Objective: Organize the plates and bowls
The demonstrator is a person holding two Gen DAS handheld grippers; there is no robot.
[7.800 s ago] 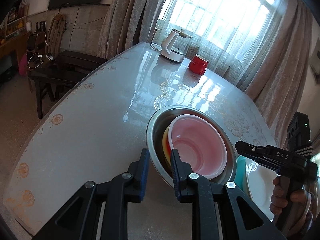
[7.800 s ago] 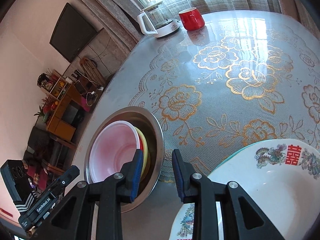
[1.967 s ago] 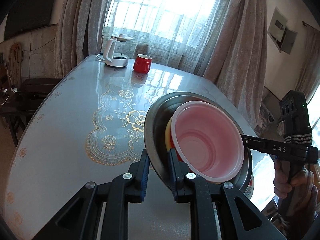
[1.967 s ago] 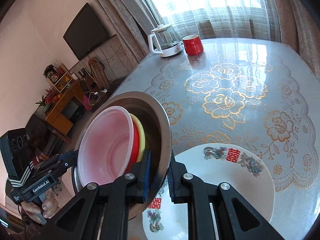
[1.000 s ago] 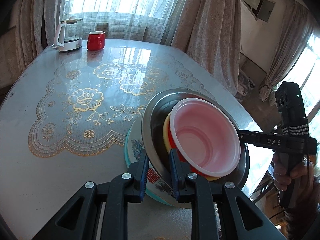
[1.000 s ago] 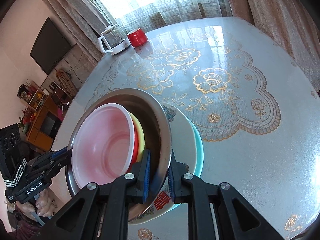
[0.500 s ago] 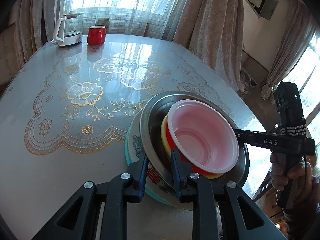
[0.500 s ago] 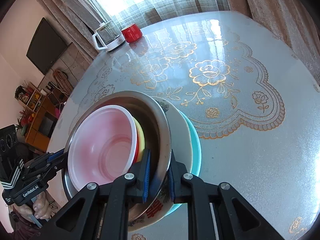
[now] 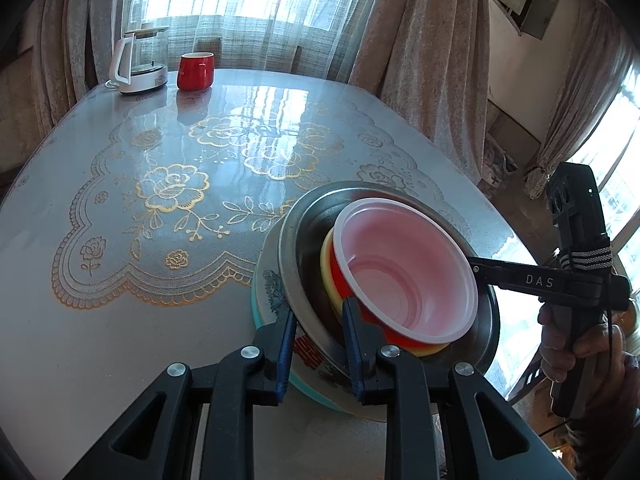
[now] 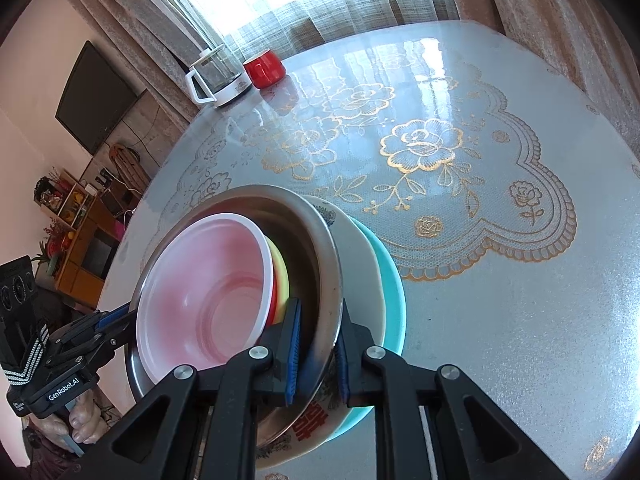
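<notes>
- L gripper [image 9: 318, 322]: pads astride left rim of steel bowl [image 9: 298, 272], gaps both sides, grip let go.
- Steel bowl w/ pink bowl [image 9: 404, 276] nested inside, sits on white plate [image 10: 358, 276], far from kettle [image 9: 134, 66].
- R gripper [image 10: 318, 350]: clamped on steel bowl's right rim.

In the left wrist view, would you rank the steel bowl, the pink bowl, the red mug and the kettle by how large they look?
1. steel bowl
2. pink bowl
3. kettle
4. red mug

The kettle and mug stand at the far end of the table, so their small look partly comes from distance.
</notes>
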